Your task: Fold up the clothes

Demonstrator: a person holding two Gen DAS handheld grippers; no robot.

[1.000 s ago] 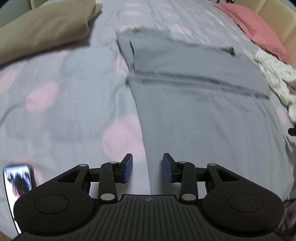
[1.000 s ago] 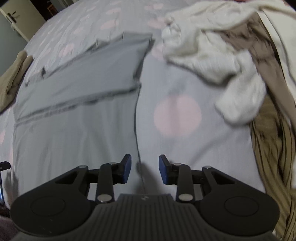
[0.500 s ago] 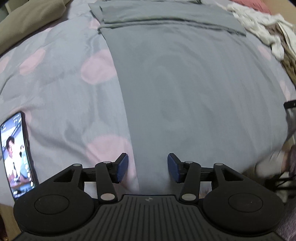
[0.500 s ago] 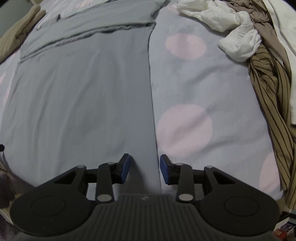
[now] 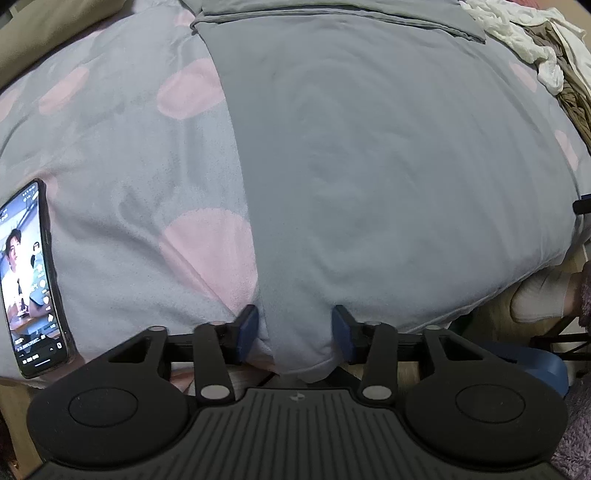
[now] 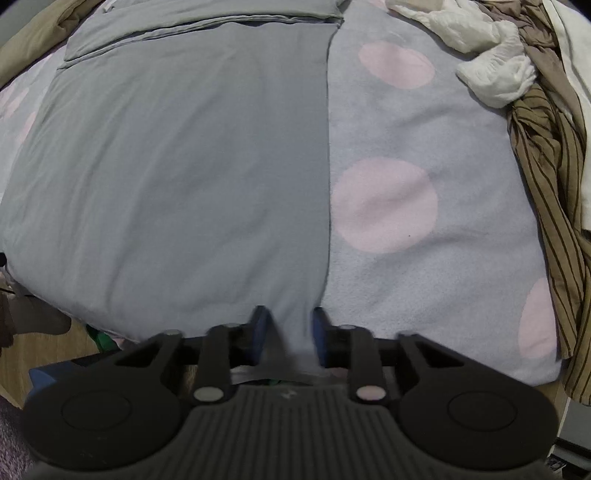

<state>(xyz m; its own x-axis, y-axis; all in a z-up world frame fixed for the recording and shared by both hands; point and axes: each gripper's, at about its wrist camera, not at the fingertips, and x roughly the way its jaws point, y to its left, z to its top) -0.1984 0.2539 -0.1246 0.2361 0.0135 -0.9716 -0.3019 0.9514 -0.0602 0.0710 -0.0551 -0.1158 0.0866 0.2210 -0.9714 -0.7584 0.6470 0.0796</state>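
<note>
A grey garment (image 5: pixel 369 166) lies flat on the bed, its far end folded over in a band, its near hem hanging over the bed edge. My left gripper (image 5: pixel 294 330) is open at that edge, its blue pads on either side of the hem's left corner. In the right wrist view the same garment (image 6: pixel 184 166) fills the left half. My right gripper (image 6: pixel 288 332) straddles the hem's right corner; its jaws stand narrower than the left ones, with a gap still between them and cloth in it.
A lit phone (image 5: pixel 31 277) lies on the pink-dotted blanket (image 5: pixel 129 147) at the left. White clothes (image 6: pixel 498 66) and a brown striped garment (image 6: pixel 546 166) are piled on the right. An olive pillow (image 5: pixel 55 29) sits far left. A socked foot (image 5: pixel 539 299) stands below the bed edge.
Both grippers have drawn back from over the garment to the bed's near edge and now straddle the hem corners. The right jaws have narrowed a little.
</note>
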